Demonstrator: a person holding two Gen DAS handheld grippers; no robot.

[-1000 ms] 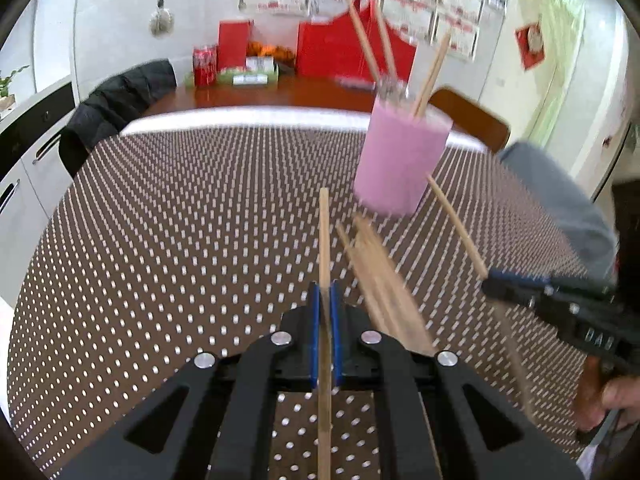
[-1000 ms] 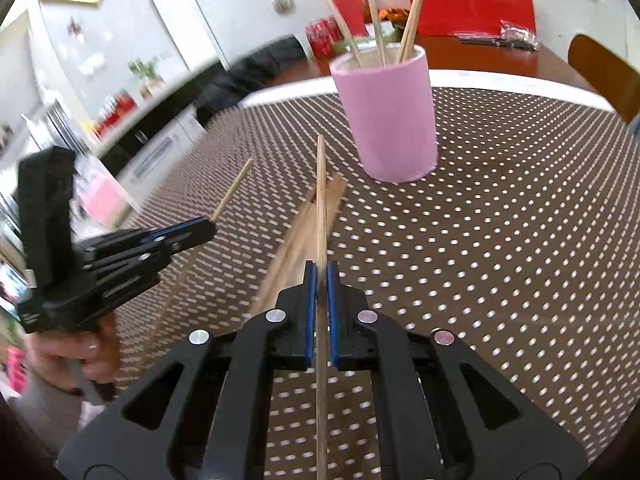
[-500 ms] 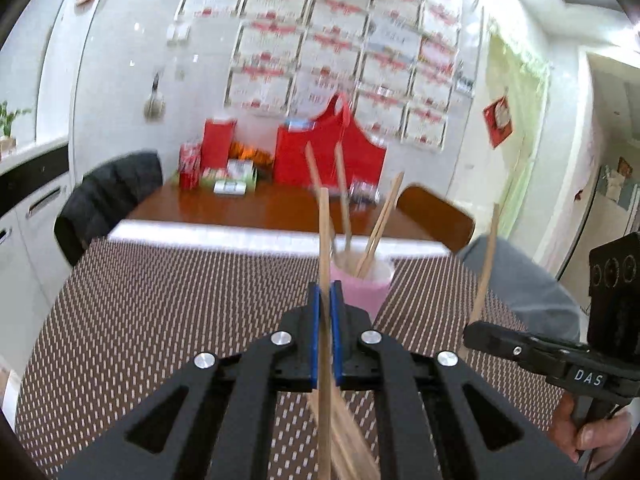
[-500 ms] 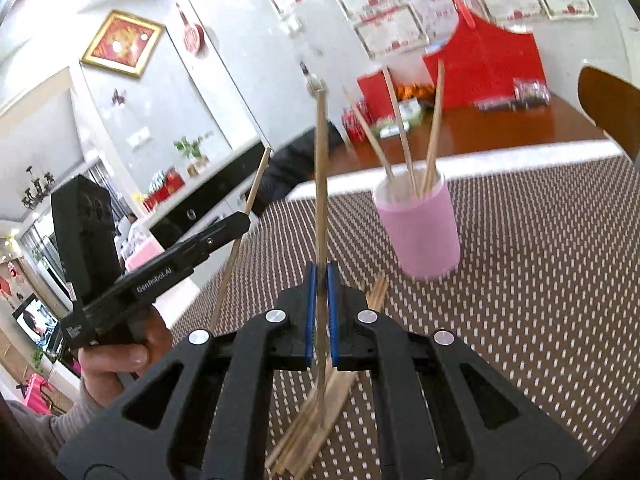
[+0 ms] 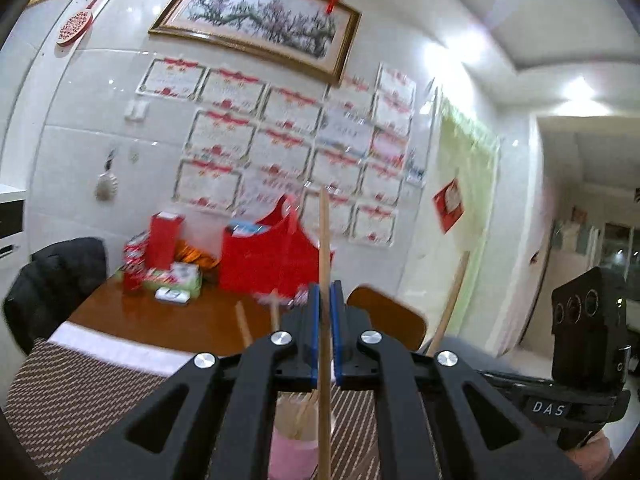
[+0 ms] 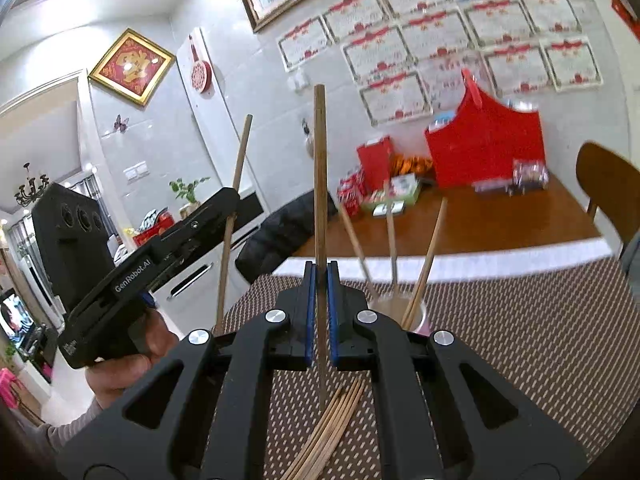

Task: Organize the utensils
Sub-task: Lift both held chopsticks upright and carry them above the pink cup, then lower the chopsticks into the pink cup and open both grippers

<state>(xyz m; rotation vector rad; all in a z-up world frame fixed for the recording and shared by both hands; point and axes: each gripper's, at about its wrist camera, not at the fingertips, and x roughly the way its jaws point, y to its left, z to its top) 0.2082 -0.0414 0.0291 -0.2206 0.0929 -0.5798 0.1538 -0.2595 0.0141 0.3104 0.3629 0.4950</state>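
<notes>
Red bag (image 5: 264,260) on wooden table (image 5: 160,320), framed painting (image 5: 260,20)

My left wrist camera looks level along its fingers toward the white tiled wall of framed certificates (image 5: 280,136), close above the pink cylindrical holder (image 5: 289,446). My right wrist camera tilts slightly down over the brown dotted tablecloth (image 6: 520,340). Both views share that wall, the red paper bag (image 6: 486,148) and the holder.
</notes>
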